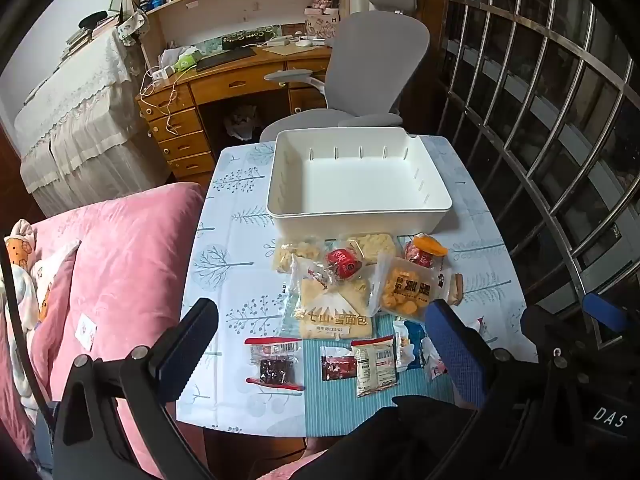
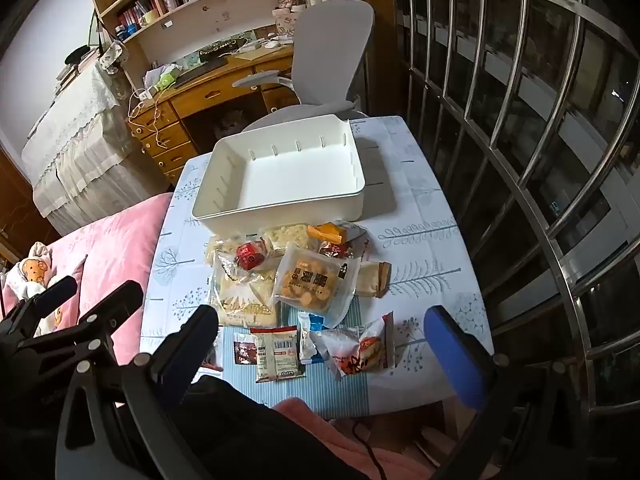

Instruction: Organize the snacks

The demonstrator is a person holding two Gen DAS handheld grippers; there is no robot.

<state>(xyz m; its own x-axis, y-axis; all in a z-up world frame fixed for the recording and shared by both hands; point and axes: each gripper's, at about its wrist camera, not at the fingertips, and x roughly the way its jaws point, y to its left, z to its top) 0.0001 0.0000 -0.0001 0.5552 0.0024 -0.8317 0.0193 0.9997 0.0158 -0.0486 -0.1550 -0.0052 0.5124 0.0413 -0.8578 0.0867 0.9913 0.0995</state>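
No snack is stowed yet. The white bin (image 1: pixel 434 204) stands bare inside at the far end of the counter (image 1: pixel 232 248); every packet lies loose on the cloth in front of it. The large bread bag (image 1: pixel 334 312) sits mid-pile, with the red round sweet (image 1: pixel 343 266) resting on its far edge and the bag of yellow puffs (image 1: pixel 408 290) just beside it on the window side. Nearest the person lie the dark jerky packet (image 1: pixel 276 368) and the white sachet (image 1: pixel 375 366).

The left tongs (image 1: pixel 320 344) stand fully apart above the near row, holding nothing. The right tongs (image 2: pixel 324 348) are likewise spread wide and bare, hovering over the sachet and a crumpled red-and-white packet (image 2: pixel 368 350).

Judgement: the task is at its opening, before any first pick. The next move calls for lowering one pair of tongs onto a near, unobstructed packet, closing across its width, then carrying it over the bin's near wall. Overlapping packets in the pile risk being dragged along.
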